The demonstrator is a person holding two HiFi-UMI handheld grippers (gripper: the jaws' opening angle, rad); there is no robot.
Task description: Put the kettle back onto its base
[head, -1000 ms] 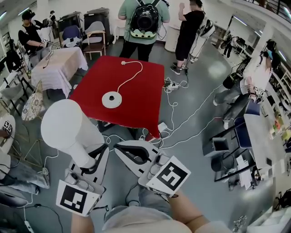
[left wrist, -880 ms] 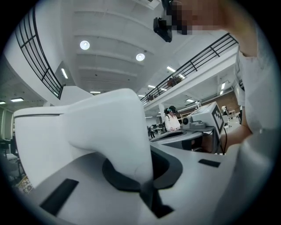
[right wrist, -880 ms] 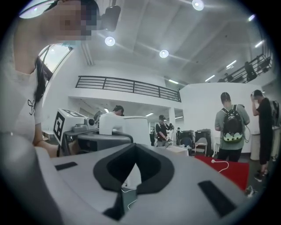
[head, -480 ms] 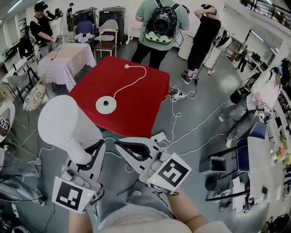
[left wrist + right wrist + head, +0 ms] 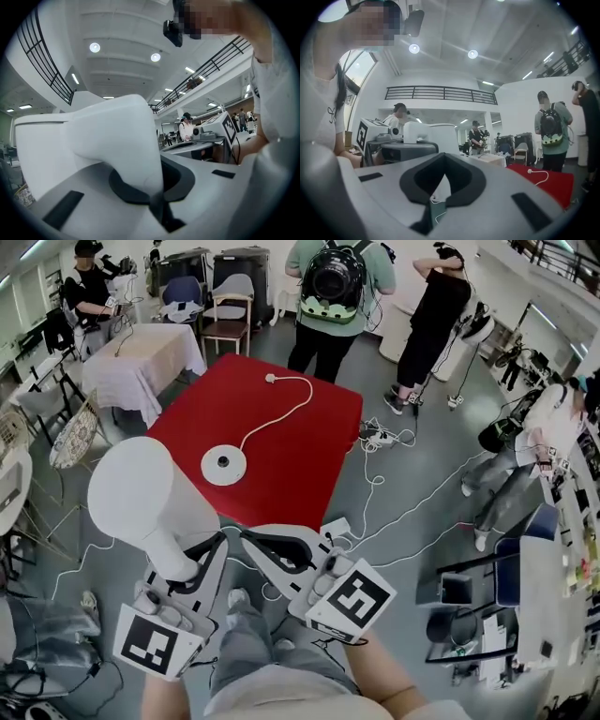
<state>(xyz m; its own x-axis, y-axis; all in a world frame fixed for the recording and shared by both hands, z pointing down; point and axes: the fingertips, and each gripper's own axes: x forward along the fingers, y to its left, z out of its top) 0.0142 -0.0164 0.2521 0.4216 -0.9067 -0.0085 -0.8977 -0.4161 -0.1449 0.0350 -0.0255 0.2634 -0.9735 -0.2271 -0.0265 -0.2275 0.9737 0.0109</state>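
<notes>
Holding entry: white kettle (image 5: pixel 141 507), its handle pinched between the jaws of the left gripper (image 5: pixel 208 557), carried above the grey floor, short of the red table (image 5: pixel 300 456). Right gripper (image 5: pixel 255 542): jaws pressed together, nothing between them, just beside the left. Base (image 5: pixel 224 466): round, white, on the red table, well apart from the kettle. White cord (image 5: pixel 281 401) runs from the base towards the table's far edge.

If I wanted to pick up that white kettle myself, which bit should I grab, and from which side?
Take the handle, coming in from the side where it sticks out. The kettle itself is broad, smooth and round, probably too wide for narrow jaws, while the handle is slim enough to fit between them. The left gripper is shut on it this way.
</notes>
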